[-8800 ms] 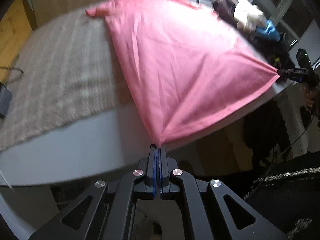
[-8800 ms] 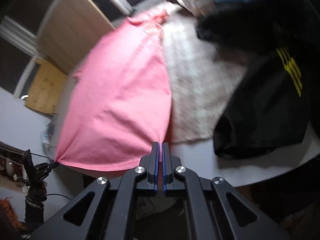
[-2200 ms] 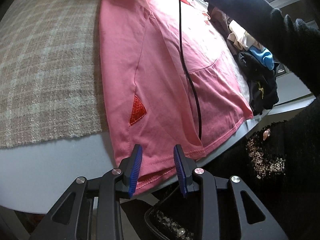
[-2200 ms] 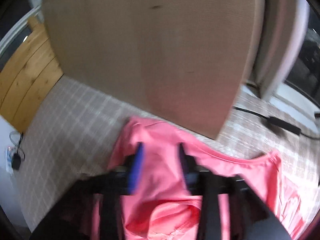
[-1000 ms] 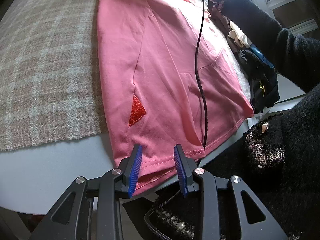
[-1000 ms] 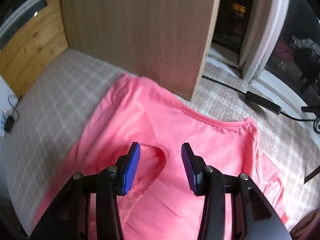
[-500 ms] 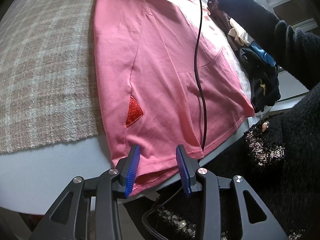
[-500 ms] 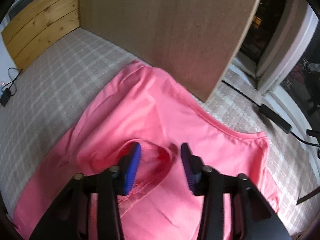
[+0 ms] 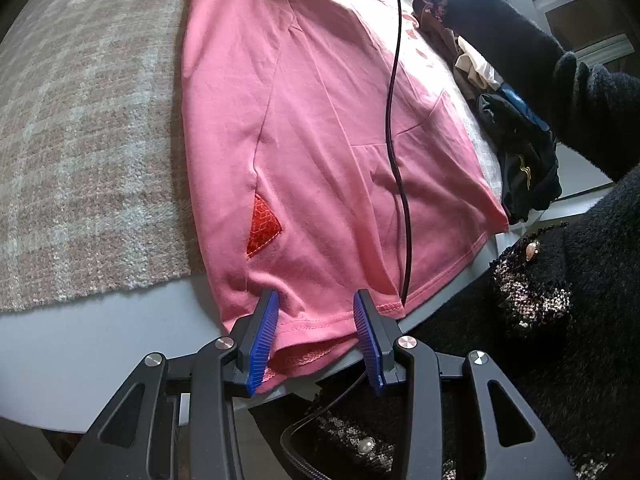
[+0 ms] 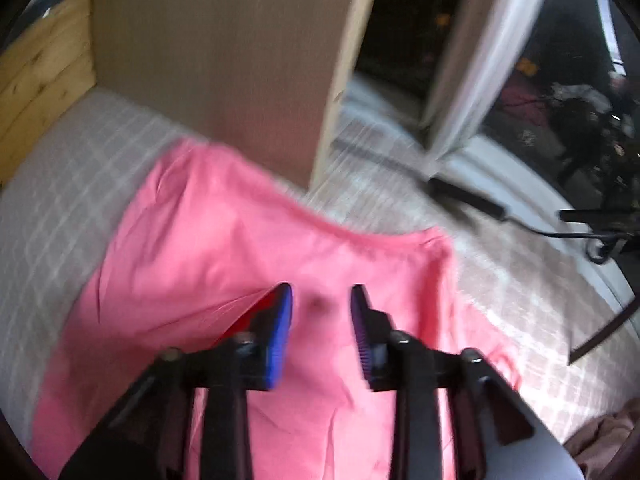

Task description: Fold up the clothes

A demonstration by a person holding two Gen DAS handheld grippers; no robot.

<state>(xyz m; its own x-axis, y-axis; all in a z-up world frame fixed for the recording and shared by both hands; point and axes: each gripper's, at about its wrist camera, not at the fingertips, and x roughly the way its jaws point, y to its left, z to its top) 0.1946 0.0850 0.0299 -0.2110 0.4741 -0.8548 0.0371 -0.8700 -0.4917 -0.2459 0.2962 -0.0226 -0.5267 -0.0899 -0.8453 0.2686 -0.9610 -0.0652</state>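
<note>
The pink cotton T-shirt (image 9: 320, 140) lies spread flat on a beige checked woven cloth (image 9: 88, 128) over a pale grey table (image 9: 80, 344), and the left wrist view alone shows its hem hanging over the near edge between the parted blue pads of the left gripper (image 9: 316, 336), which do not press it. That view also shows a black cable (image 9: 394, 120), a black-sleeved arm (image 9: 520, 48) and a dark heap of clothes (image 9: 524, 168). The blurred right wrist view alone shows the shirt's far end below a tall brown board (image 10: 224, 60), with the right gripper (image 10: 320, 320) over the fabric, its jaws opening and gripping nothing.
</note>
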